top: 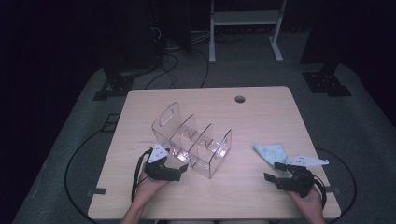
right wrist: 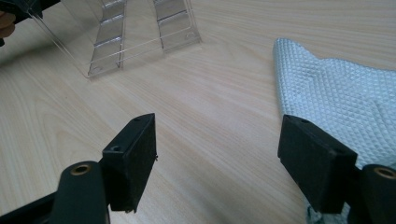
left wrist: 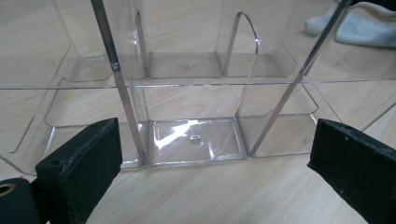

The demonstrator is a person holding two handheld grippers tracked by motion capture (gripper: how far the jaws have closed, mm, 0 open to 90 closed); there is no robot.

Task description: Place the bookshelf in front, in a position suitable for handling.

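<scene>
High view: 1 clear organizer, 1 cloth, 2 wide-open, empty claws, left claw, right claw.

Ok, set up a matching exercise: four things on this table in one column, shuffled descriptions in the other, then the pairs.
Things:
1. clear acrylic organizer
2. pale blue cloth
3. left tool
4. round hole

Descriptions:
A. at the table's far edge
B. open, at the organizer's near side
C. see-through, with dividers
D. lying by the right tool

Pairs: 1-C, 2-D, 3-B, 4-A
</scene>
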